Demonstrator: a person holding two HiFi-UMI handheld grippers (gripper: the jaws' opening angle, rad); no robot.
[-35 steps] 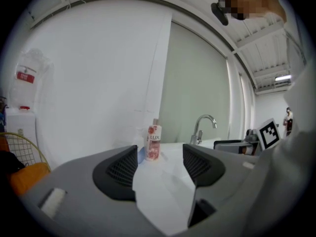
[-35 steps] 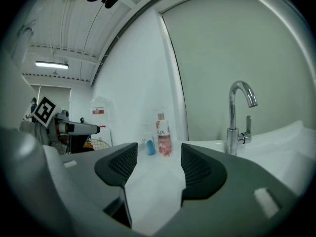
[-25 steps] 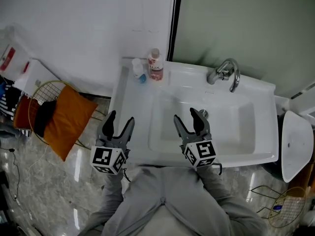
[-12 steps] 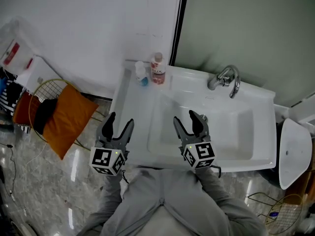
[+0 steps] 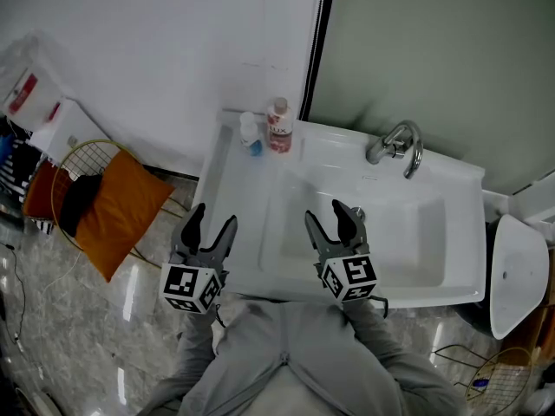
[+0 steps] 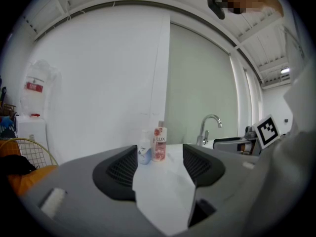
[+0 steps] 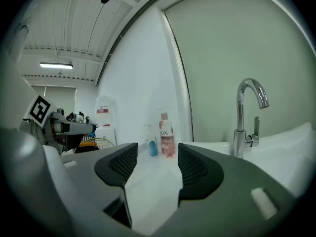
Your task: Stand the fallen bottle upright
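White fixture cut off at right edge.

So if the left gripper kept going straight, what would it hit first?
Likely the small white-and-blue bottle beside the pink bottle at the back corner; both line up between the left gripper's open jaws. It might graze the sink rim first; depth is unclear.

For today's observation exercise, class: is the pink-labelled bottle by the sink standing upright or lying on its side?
Upright. The pink-labelled bottle stands on its base at the back corner of the sink, cap up.
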